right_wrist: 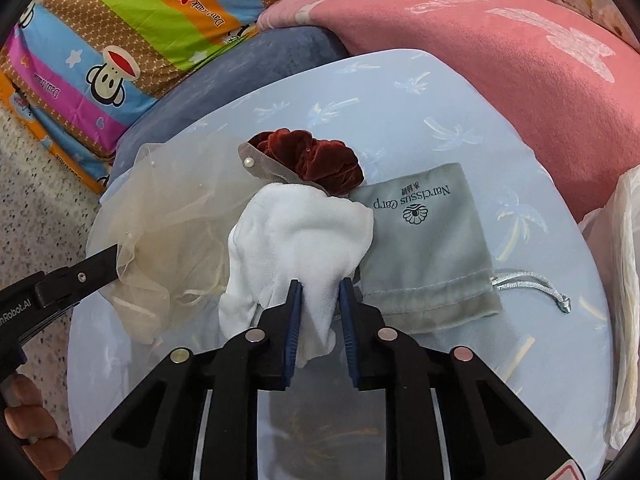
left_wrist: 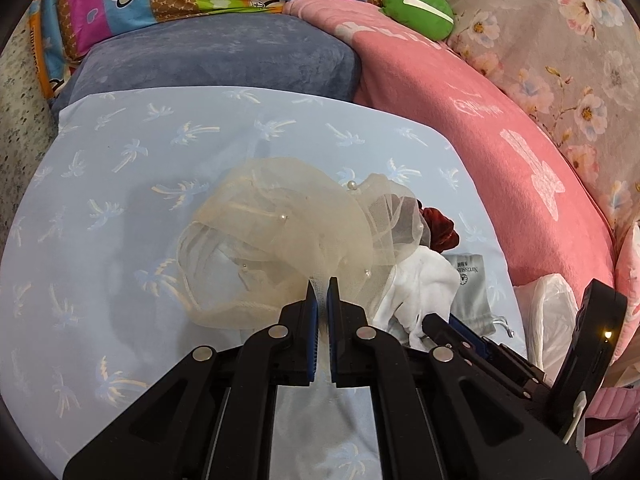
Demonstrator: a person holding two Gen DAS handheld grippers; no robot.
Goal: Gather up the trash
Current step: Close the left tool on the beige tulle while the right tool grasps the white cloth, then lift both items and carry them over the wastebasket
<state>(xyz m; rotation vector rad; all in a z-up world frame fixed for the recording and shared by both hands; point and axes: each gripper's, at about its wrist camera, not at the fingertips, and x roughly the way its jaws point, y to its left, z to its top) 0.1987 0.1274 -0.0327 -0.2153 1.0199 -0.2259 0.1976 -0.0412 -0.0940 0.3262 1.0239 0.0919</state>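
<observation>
On the light blue palm-print cloth (left_wrist: 120,200) lies a heap: cream tulle with pearls (left_wrist: 280,216) (right_wrist: 172,216), a white cloth (left_wrist: 420,276) (right_wrist: 300,232), a dark red velvet scrunchie (left_wrist: 440,228) (right_wrist: 312,156) and a grey drawstring pouch (left_wrist: 468,276) (right_wrist: 432,240). My left gripper (left_wrist: 322,284) is shut on the near edge of the tulle; one of its fingers (right_wrist: 100,264) shows in the right wrist view with tulle bunched at its tip. My right gripper (right_wrist: 320,286) has the white cloth's near fold between its blue pads, which press on it.
A white plastic bag (left_wrist: 552,312) (right_wrist: 624,280) lies at the right edge. A pink blanket (left_wrist: 480,120) and a blue-grey cushion (left_wrist: 220,60) border the far side, with a striped cartoon quilt (right_wrist: 120,40) behind. Speckled floor (right_wrist: 40,200) lies to the left.
</observation>
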